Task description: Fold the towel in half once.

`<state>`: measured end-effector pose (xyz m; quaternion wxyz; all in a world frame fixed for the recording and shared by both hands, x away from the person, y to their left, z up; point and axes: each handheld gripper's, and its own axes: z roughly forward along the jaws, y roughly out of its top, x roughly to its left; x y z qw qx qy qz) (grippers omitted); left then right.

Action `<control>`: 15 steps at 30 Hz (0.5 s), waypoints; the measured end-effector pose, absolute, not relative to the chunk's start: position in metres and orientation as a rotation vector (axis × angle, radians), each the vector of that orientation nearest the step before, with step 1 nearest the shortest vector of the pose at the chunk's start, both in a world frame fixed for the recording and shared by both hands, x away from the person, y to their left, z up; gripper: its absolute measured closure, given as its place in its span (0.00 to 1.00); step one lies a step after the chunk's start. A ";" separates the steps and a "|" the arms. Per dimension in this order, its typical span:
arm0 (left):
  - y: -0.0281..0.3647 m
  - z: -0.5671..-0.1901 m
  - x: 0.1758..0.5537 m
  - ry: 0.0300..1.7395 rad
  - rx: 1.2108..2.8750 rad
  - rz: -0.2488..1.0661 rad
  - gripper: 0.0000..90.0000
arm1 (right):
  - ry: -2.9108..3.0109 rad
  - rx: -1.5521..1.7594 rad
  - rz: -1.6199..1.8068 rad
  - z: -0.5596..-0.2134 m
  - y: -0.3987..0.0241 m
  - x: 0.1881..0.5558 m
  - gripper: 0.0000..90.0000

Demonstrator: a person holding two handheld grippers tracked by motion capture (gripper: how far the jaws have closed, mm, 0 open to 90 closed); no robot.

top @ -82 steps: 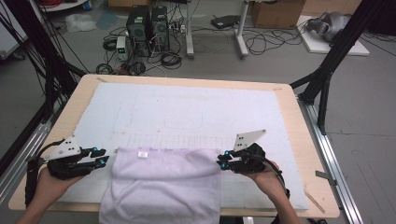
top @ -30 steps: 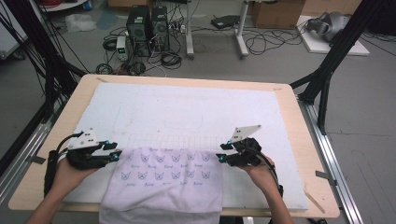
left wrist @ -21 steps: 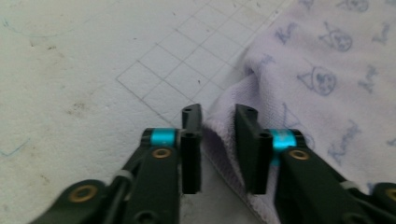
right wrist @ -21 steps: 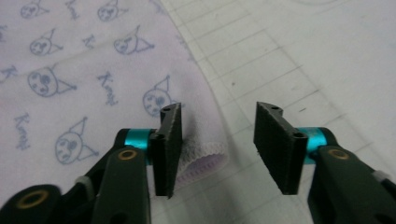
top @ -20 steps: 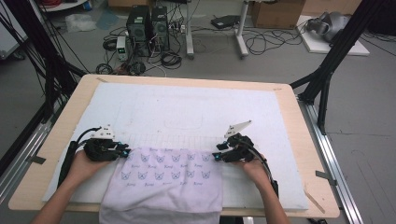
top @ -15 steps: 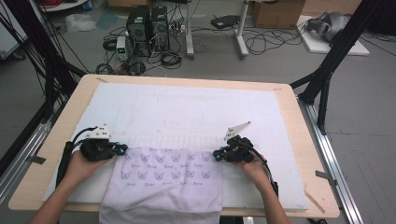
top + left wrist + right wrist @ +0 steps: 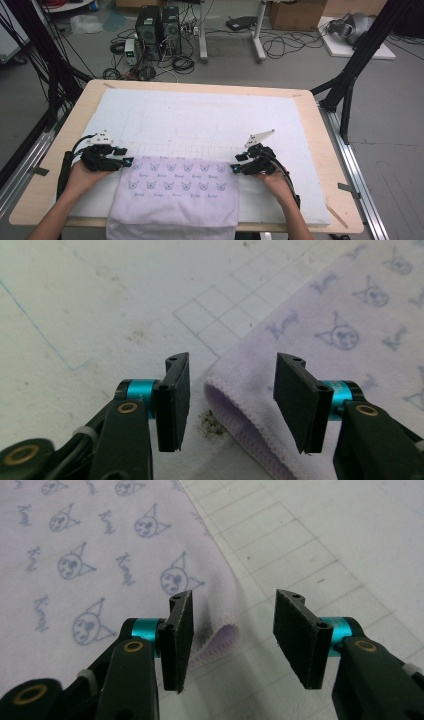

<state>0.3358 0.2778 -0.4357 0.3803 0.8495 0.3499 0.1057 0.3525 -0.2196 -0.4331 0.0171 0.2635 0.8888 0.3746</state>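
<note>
A lilac towel (image 7: pixel 177 195) printed with small cat faces lies flat on the white mat (image 7: pixel 200 115), its near end hanging over the table's front edge. My left gripper (image 7: pixel 126 161) sits at the towel's far left corner. In the left gripper view its jaws (image 7: pixel 233 360) have just been opening, and the hemmed corner of the towel (image 7: pixel 350 315) lies loose between them. My right gripper (image 7: pixel 234 169) is at the far right corner. Its jaws (image 7: pixel 236 597) have also just been opening, with the curled corner of the towel (image 7: pixel 90 545) beside the left pad, not pressed.
The mat carries a faint printed grid and covers most of the wooden table (image 7: pixel 320 150). Black frame legs (image 7: pixel 350 75) stand beyond the right corner. Computer towers (image 7: pixel 160 22) and cables lie on the floor behind the table.
The towel, bunched with its plain side up before, now lies spread with the print up. Both grippers came down onto its far corners and have let them go.
</note>
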 end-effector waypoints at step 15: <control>0.248 -0.418 0.353 0.843 2.120 0.336 0.96 | 2.714 0.826 1.033 -0.422 -0.232 0.363 0.96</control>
